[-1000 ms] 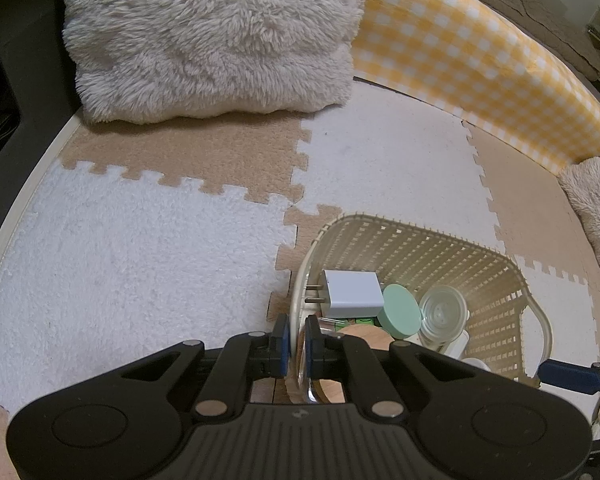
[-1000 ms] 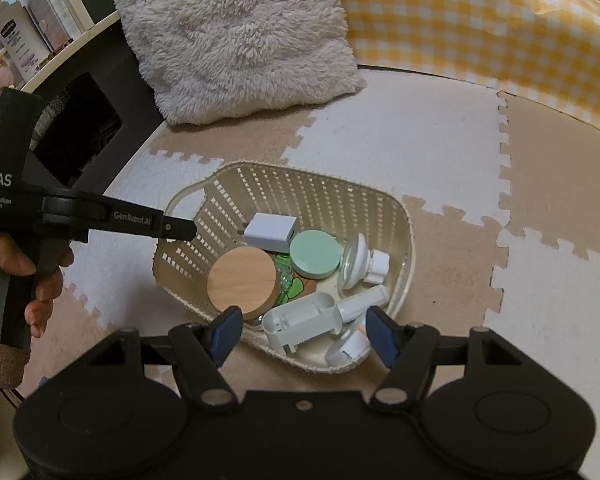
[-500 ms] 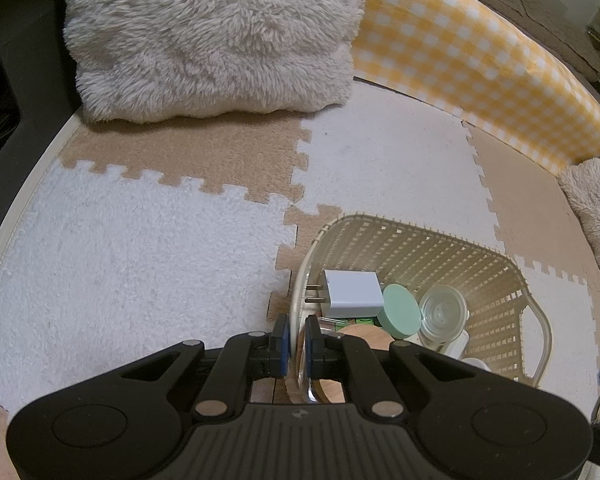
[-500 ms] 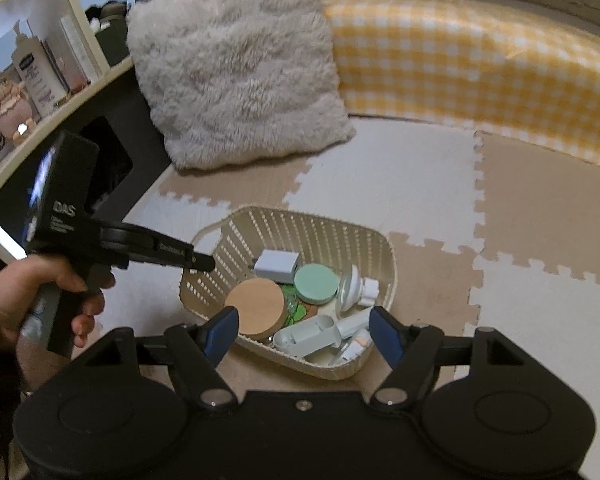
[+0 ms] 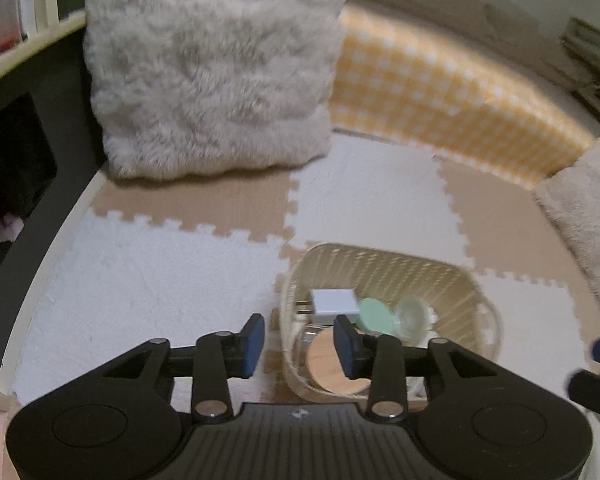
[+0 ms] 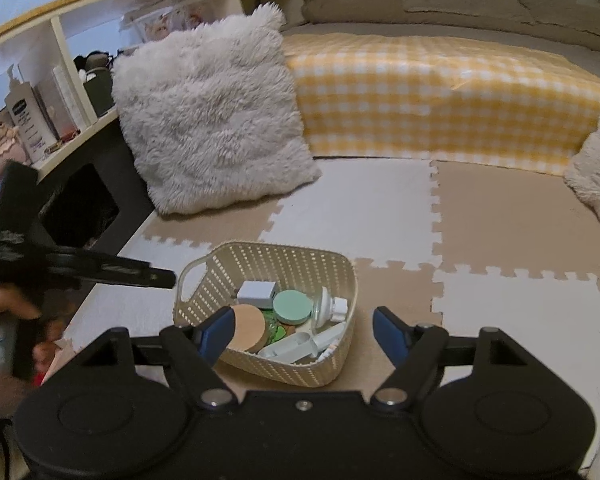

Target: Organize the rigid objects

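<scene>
The cream basket (image 6: 342,280) sits on the foam floor mat (image 6: 356,216), holding a white charger (image 6: 256,293), a green disc (image 6: 293,306) and a wooden disc (image 6: 247,326). The left claw (image 5: 299,343) is opening, empty, above the basket's left rim. The right claw (image 6: 304,330) is also opening and empty, at the basket's near side.

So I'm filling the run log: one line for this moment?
basket: on mat, holds items | left tongs: opening, nothing held | right tongs: opening, nothing held
</scene>
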A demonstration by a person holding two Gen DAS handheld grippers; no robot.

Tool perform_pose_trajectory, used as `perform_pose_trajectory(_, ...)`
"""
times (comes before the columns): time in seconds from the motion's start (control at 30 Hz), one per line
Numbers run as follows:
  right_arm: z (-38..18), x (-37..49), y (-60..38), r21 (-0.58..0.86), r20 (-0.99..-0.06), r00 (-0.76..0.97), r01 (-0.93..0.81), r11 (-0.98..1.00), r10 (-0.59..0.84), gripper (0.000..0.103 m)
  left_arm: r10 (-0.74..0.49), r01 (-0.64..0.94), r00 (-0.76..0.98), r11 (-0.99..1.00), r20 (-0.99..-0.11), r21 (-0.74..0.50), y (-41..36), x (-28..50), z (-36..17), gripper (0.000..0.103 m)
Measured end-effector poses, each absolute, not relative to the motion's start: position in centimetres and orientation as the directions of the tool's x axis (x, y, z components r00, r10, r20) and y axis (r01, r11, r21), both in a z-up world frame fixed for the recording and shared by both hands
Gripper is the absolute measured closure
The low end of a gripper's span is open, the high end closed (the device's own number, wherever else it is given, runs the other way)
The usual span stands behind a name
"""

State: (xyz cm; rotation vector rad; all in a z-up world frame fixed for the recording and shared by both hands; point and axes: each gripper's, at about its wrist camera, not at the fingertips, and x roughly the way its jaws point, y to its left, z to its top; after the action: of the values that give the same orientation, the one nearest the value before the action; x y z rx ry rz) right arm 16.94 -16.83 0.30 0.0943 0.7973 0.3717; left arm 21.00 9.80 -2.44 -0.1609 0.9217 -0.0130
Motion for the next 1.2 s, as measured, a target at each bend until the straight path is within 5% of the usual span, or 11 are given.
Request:
perform_pose_trajectory(0.43,3.1,11.7,-18.3,0.191,-0.589,0.738,-0.269,0.944,0.329,0.024,-0.036,-0.035,0.759,0.995,-0.650,-0.096,8.5,10.3,3.1,0.025)
perform_pose_trajectory(0.83,4.3,6.1,-18.5,0.137,-0.524,0.788,-0.298,0.945,0.324,0.019,0.020,-0.073,0.831,0.995,-0.556,-0.072,7.0,2.1,4.8,0.006)
perform_pose_trajectory(1.2,4.1,3.0,-19.5,0.109,-0.468,0.835,-0.270,0.957,0.289,0.011,0.112,-0.125,0.861,0.992,-0.496,0.007,5.2,-1.2,3.6,0.000)
